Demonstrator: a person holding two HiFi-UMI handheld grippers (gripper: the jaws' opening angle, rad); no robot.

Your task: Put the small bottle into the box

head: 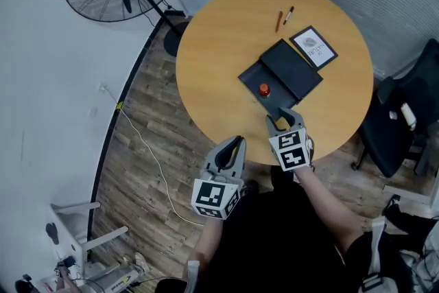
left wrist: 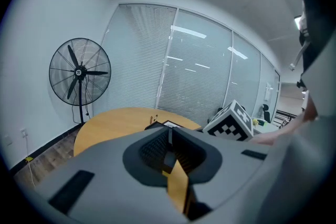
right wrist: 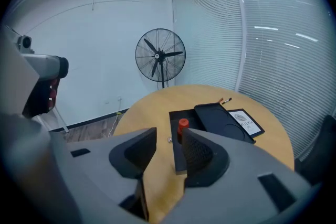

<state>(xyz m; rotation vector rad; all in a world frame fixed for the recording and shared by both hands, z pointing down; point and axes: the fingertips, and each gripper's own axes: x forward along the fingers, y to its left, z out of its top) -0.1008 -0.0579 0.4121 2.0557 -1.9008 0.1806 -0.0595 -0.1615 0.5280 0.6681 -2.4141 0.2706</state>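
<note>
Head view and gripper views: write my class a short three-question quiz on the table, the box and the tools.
1. True or false: the red-capped bottle stands inside the black box.
2. Which of these lies on the table? A) two pens B) a cup C) scissors
3. Fill in: the jaws of the right tool stand ____, with nothing between them.
Key: 1 true; 2 A; 3 apart.

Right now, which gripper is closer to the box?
Right. The right gripper is over the table edge, just short of the box; the left gripper is off the table, farther back.
</note>
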